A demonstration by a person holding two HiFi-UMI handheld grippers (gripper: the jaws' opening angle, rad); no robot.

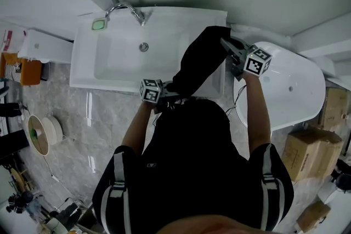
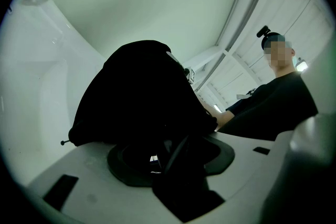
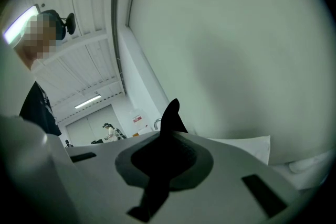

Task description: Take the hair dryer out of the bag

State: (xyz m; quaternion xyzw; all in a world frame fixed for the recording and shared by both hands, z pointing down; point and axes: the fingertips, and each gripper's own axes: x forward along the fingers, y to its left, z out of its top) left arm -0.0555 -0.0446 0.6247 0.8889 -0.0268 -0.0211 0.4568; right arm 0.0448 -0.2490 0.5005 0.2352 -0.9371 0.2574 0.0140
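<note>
Currently the left gripper (image 1: 168,92) is clamping the narrow near end of the black bag (image 1: 201,60). Its jaws are standing wide around bunched fabric. In the left gripper view dark cloth is filling the gap between them, and the bulk of the bag is rising as a rounded mound directly ahead of the gripper. The bag is lying across the rim of the white sink (image 1: 109,66), whose basin is spreading out ahead and to the left of this gripper, with the faucet (image 1: 127,8) well apart at the far side.

The right gripper (image 1: 226,44) is sitting at the far end of the bag, opposite the left one, with the bag stretching between the two. Its jaws are pressed together into a single dark point, and in the head view that point is touching the bag's far edge. Whether a fold of cloth is being pinched there cannot be told. A white bathtub (image 1: 299,85) is lying just to this gripper's right. The hair dryer is not showing in any view.
</note>
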